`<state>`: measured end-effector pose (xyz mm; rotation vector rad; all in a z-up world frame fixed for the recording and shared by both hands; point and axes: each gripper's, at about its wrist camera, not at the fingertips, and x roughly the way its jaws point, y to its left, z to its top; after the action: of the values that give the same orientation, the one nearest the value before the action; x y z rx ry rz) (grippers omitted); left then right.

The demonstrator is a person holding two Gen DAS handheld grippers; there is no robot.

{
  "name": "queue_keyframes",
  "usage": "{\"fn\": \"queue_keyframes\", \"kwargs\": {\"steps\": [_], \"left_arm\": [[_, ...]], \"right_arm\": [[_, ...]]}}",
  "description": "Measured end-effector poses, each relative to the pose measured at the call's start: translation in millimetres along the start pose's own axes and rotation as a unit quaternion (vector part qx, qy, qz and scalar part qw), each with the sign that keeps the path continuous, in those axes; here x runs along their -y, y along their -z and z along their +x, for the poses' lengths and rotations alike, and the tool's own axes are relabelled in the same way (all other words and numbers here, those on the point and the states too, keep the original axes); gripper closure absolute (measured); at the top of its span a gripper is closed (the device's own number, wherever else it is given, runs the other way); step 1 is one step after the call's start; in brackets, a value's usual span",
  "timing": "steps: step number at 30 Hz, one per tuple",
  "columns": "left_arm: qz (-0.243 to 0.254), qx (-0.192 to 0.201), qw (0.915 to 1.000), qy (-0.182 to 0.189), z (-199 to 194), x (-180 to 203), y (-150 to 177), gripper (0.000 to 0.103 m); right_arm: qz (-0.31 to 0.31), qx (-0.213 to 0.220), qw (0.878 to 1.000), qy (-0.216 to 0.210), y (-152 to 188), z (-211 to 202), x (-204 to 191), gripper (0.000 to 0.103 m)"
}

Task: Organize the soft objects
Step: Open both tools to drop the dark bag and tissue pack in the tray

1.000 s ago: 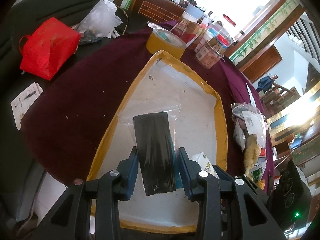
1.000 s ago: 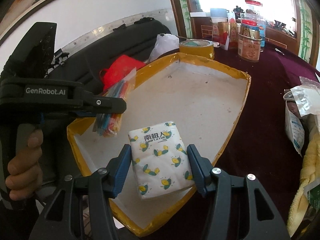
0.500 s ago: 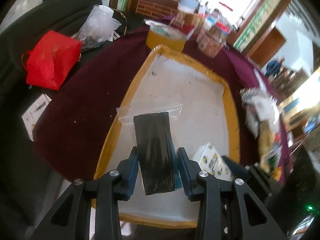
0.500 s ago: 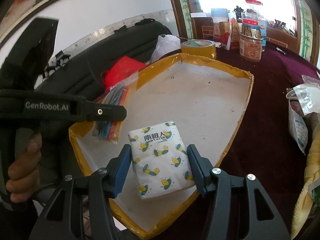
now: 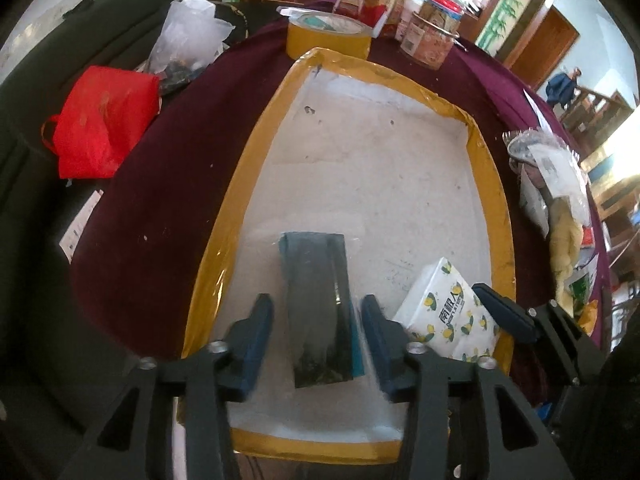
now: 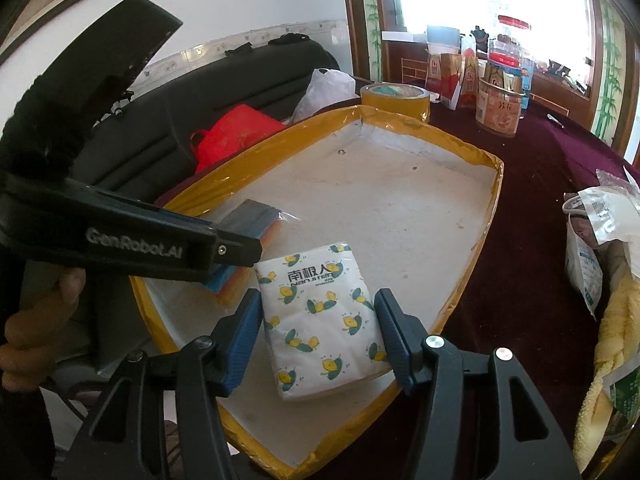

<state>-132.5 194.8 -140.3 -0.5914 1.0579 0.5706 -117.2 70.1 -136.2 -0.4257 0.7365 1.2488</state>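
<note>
A shallow white tray with a yellow taped rim (image 5: 256, 184) (image 6: 490, 216) lies on the maroon table. My left gripper (image 5: 318, 326) is open, its fingers apart from a clear bag of dark and coloured strips (image 5: 318, 304) lying flat on the tray's near left. In the right wrist view the bag (image 6: 250, 220) is partly hidden by the left gripper. My right gripper (image 6: 320, 332) is shut on a white tissue pack with yellow lemons (image 6: 320, 316), low over the tray's near right corner. The pack also shows in the left wrist view (image 5: 448, 316).
A roll of yellow tape (image 5: 328, 36) (image 6: 394, 98) and several jars and boxes (image 5: 430, 32) stand beyond the tray. A red bag (image 5: 100, 120) and clear plastic bag (image 5: 184, 36) lie left on a dark sofa. Plastic packets and a yellow cloth (image 5: 560, 216) sit right.
My left gripper lowered the bag of strips onto the tray and opened, letting it go. My right gripper moved forward over the tray with the tissue pack in it.
</note>
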Motion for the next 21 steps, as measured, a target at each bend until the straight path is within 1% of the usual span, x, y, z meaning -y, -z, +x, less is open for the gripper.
{"fn": "queue_keyframes", "kwargs": {"steps": [2,3,4,5,6,8,11,15,16,18,21], "left_arm": [[-0.007,0.006,0.9999,0.008,-3,-1,1,0.047],[-0.012,0.009,0.9997,0.018,-5,-3,2,0.044],[-0.016,0.01,0.9995,0.026,-6,-3,3,0.042],[-0.02,0.013,0.9991,0.034,-8,-3,3,0.039],[-0.023,0.015,0.9988,0.039,-10,-3,2,0.037],[-0.028,0.024,0.998,0.052,-16,-2,3,0.036],[-0.034,0.055,0.9955,0.069,-30,2,6,0.036],[-0.052,0.127,0.9856,0.099,-57,15,15,0.036],[-0.05,0.136,0.9843,0.101,-61,19,17,0.036],[-0.036,0.161,0.9809,0.102,-71,37,21,0.036],[-0.007,0.169,0.9791,0.112,-74,62,24,0.036]], "right_arm": [[-0.003,0.001,1.0,0.003,0,0,-1,0.045],[-0.004,0.001,1.0,0.002,0,0,-1,0.044],[0.0,0.004,1.0,-0.002,1,-1,0,0.042],[0.004,0.006,1.0,-0.008,0,-3,1,0.038],[0.015,0.011,1.0,-0.021,0,-5,4,0.034],[0.032,0.022,0.998,-0.041,0,-9,9,0.029],[0.053,0.051,0.995,-0.06,1,-25,18,0.027],[0.069,0.099,0.99,-0.078,11,-56,28,0.023],[0.074,0.11,0.988,-0.075,14,-64,31,0.023],[0.085,0.132,0.986,-0.064,23,-82,40,0.023],[0.104,0.15,0.981,-0.059,40,-105,57,0.023]]}}
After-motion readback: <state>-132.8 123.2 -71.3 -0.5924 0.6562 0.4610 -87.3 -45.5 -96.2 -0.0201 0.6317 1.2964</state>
